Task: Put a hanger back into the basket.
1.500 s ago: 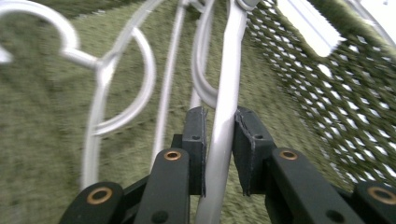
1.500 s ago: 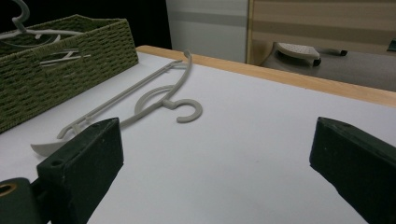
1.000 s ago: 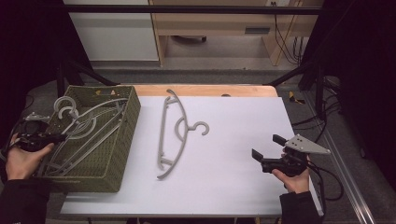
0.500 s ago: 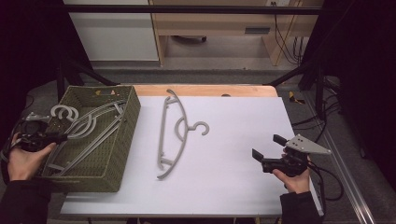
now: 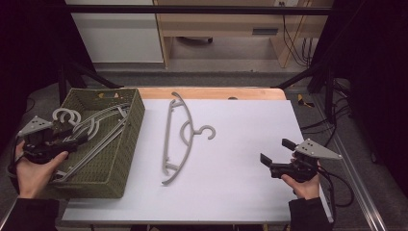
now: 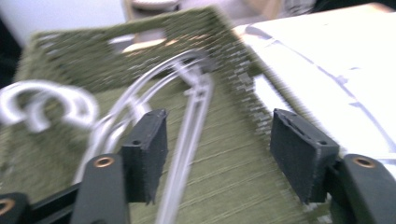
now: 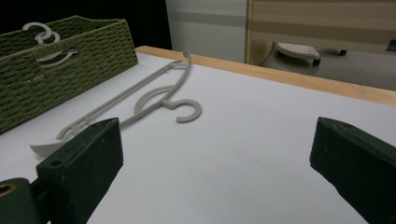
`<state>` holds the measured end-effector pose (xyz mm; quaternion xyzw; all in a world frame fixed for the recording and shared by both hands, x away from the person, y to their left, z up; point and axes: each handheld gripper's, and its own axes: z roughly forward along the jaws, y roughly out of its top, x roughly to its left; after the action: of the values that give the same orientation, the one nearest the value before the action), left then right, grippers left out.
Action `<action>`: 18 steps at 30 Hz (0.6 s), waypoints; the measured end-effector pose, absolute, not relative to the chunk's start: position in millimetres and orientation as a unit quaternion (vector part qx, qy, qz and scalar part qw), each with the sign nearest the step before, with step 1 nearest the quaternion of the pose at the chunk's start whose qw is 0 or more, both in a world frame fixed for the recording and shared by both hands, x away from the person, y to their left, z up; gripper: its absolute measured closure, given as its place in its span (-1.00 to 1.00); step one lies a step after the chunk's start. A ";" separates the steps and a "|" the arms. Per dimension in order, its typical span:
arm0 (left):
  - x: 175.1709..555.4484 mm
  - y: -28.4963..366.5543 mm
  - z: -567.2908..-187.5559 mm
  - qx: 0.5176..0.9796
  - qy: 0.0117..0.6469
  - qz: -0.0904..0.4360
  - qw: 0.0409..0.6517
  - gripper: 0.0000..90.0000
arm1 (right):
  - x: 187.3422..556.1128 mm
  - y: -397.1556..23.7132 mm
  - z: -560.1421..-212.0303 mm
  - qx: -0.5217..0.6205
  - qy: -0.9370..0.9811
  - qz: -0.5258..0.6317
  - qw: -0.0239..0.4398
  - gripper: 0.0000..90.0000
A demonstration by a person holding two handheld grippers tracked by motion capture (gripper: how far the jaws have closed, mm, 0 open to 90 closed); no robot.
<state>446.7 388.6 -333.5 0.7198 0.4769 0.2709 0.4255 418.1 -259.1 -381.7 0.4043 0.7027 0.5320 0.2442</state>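
Note:
Several grey plastic hangers (image 5: 96, 126) lie in an olive woven basket (image 5: 137, 125) at the table's left. My left gripper (image 5: 79, 139) hovers over the basket's near left side. Its jaws have just been opening and now stand apart. In the left gripper view one hanger bar (image 6: 191, 121) runs below and between the left gripper (image 6: 219, 128) pads, untouched. Another grey hanger (image 5: 180, 134) lies flat on the white table top (image 5: 240, 120). My right gripper (image 5: 274, 151) rests open near the table's right front, pointing at that hanger (image 7: 159, 98), with nothing inside the right gripper (image 7: 219, 140).
The basket (image 7: 70, 51) takes up the left edge of the table. A wooden strip (image 5: 216, 93) borders the far side. Black frame poles stand at both back corners, and cables hang off to the right.
The left gripper's jaws have opened and the hand has shifted right, over the basket. The hangers have settled lower in the basket. The right gripper has not moved.

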 end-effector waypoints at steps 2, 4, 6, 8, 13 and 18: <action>444.1 379.3 -333.3 0.717 0.467 0.268 0.443 -0.34 | 418.0 -259.0 -381.4 0.406 0.701 0.533 0.245 -0.94; 441.4 368.6 -332.9 0.717 0.454 0.267 0.457 -0.41 | 417.7 -259.8 -381.2 0.406 0.701 0.533 0.245 -0.94; 439.6 358.3 -332.5 0.717 0.443 0.261 0.471 -0.48 | 417.6 -260.0 -381.1 0.407 0.700 0.533 0.246 -0.94; 438.2 347.8 -332.8 0.715 0.433 0.262 0.482 -0.58 | 417.6 -260.7 -381.0 0.407 0.700 0.533 0.246 -0.94; 437.2 323.2 -334.9 0.717 0.416 0.257 0.497 -0.67 | 416.9 -261.5 -380.2 0.407 0.699 0.534 0.246 -0.94; 435.5 304.0 -339.0 0.722 0.403 0.254 0.502 -0.76 | 416.7 -262.1 -379.9 0.406 0.698 0.535 0.247 -0.94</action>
<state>435.5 304.0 -339.0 0.7219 0.4025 0.2545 0.5020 416.7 -262.1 -379.9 0.4064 0.6985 0.5346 0.2474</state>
